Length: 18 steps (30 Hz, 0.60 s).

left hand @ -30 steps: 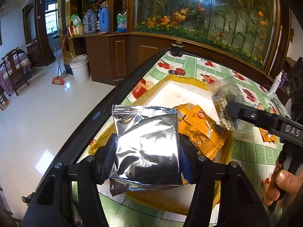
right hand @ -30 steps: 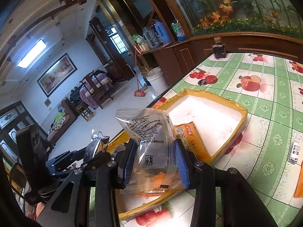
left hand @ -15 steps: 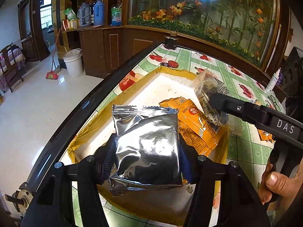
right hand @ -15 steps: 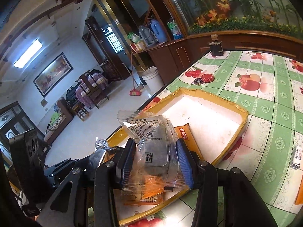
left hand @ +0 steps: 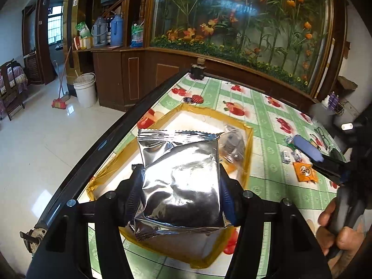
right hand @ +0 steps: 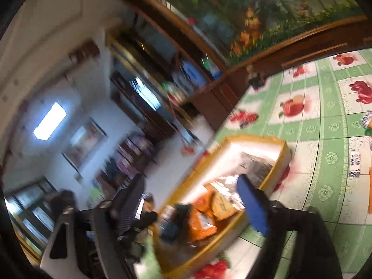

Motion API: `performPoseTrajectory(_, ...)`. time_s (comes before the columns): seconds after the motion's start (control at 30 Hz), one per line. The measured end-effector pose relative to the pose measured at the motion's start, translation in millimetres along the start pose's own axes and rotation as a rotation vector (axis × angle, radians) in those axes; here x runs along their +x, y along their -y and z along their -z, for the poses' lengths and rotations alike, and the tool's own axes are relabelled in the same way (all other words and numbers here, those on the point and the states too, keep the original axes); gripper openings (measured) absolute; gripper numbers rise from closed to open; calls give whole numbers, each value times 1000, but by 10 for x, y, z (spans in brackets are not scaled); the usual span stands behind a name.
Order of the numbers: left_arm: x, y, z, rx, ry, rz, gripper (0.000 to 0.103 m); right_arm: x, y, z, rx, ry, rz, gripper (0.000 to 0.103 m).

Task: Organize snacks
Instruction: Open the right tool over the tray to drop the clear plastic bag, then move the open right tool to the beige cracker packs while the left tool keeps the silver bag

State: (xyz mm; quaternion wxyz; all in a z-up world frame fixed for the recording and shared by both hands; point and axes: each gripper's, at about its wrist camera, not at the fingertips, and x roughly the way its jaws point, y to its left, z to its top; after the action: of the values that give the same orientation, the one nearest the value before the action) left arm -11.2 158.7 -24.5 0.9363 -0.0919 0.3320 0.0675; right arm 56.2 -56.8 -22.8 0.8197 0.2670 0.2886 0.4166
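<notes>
One silver snack packet (left hand: 181,181), pinched in the left tool (left hand: 181,186) above one yellow-rimmed tray (left hand: 248,153). One clear packet (left hand: 232,144) lies in the tray. Right tool (right hand: 190,207): jaws just opened wide, nothing between. One orange sachet (left hand: 304,171) on the worktop (left hand: 267,121).

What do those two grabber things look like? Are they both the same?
They look alike. The left gripper has a black plastic frame with round silver bolts and two flat fingers lined with ribbed blue pads. The right gripper is built the same way, black with a long blue pad, though its own camera view is blurry. No cables or sleeves show.
</notes>
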Motion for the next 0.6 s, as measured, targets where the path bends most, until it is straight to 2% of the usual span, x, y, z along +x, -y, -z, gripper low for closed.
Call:
performPoseTrajectory(0.03,-18,46,-5,8,5,7,58,-131,2,-25,14,30,-13,99)
performPoseTrajectory(0.1,-34,151,-17,21,10,25,58,-454,-39,-63,-11,89,-39,99)
performPoseTrajectory(0.2,-24,357,-30,46,9,58,58,-1058,-105,-40,-47,248,-85,100)
performPoseTrajectory(0.27,19,524,-47,68,-4,88,58,-1367,69,69,69,351,-130,102)
performPoseTrajectory(0.33,47,706,-53,97,-19,118,58,-1525,382,72,234,322,-158,102)
performPoseTrajectory(0.37,58,809,-50,118,-25,131,58,-1627,499,41,270,321,-122,102)
performPoseTrajectory(0.4,66,904,-44,137,-31,144,58,-1764,569,11,256,351,-40,102)
performPoseTrajectory(0.43,104,1028,-42,161,-44,158,58,-1901,608,-35,207,378,81,103)
performPoseTrajectory(0.47,113,1124,-26,179,-54,172,58,-1963,635,-90,163,365,195,103)
performPoseTrajectory(0.5,135,1231,-20,199,-63,191,58,-1962,678,-163,121,309,317,103)
performPoseTrajectory(0.6,234,1592,17,274,-80,246,58,-1830,900,-314,56,106,528,103)
